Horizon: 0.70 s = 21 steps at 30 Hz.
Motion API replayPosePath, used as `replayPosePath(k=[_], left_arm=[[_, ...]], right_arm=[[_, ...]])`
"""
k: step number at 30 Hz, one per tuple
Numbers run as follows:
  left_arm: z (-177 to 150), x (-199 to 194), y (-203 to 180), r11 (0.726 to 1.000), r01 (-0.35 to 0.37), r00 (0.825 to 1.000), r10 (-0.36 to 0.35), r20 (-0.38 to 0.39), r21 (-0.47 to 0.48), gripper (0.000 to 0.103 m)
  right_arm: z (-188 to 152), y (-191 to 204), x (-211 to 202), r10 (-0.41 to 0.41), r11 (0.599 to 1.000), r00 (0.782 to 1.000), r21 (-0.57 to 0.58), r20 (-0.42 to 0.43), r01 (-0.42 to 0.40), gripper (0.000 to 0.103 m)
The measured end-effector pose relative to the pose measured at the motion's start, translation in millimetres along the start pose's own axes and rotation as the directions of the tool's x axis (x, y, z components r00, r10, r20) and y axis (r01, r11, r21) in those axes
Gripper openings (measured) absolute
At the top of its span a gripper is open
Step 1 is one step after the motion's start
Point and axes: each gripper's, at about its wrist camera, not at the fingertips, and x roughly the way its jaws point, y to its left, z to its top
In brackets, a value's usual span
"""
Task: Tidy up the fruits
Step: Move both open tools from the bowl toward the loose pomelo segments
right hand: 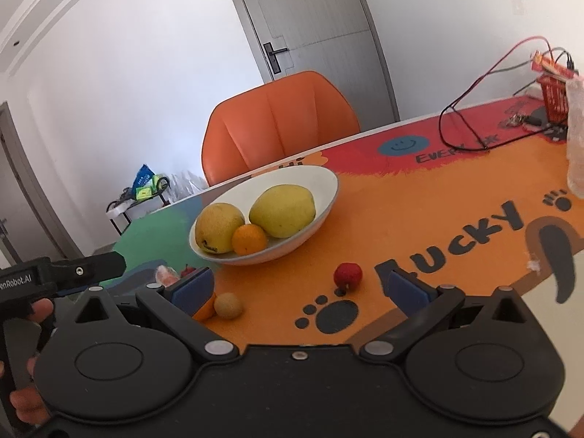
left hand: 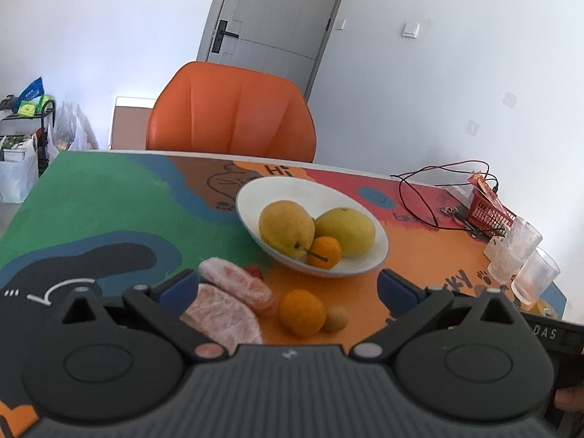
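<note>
A white bowl (left hand: pixel 368 262) (right hand: pixel 328 186) on the colourful mat holds a pear (left hand: pixel 286 228) (right hand: pixel 218 228), a yellow mango (left hand: pixel 346 226) (right hand: pixel 283 211) and a small orange (left hand: pixel 324 252) (right hand: pixel 250 239). In front of it on the mat lie peeled pomelo segments (left hand: pixel 233 292), a loose orange (left hand: pixel 302 312), a small tan longan (left hand: pixel 335 319) (right hand: pixel 228 304) and a red lychee (right hand: pixel 348 274). My left gripper (left hand: pixel 288 286) stands open with nothing pressed between its blue pads, just behind the pomelo and the loose orange. My right gripper (right hand: pixel 301 286) is open too, empty, short of the lychee and the longan.
An orange chair (left hand: pixel 233 109) (right hand: pixel 281 124) stands behind the table. At the right sit a red basket (left hand: pixel 489 213) (right hand: pixel 553 98), looping wires (left hand: pixel 419 189) and clear glasses (left hand: pixel 536 279). A hand (right hand: pixel 36 310) holding the other gripper shows at the left.
</note>
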Motion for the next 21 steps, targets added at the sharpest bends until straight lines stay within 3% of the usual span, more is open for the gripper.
replayPosePath(k=[21], left_arm=[[-18.6, -14.2, 7.5, 1.000, -0.023, 0.999, 0.023, -0.027, 0.006, 0.103]], right_arm=[[-15.6, -6.9, -19.3, 0.031, 0.999, 0.999, -0.020, -0.015, -0.032, 0.103]])
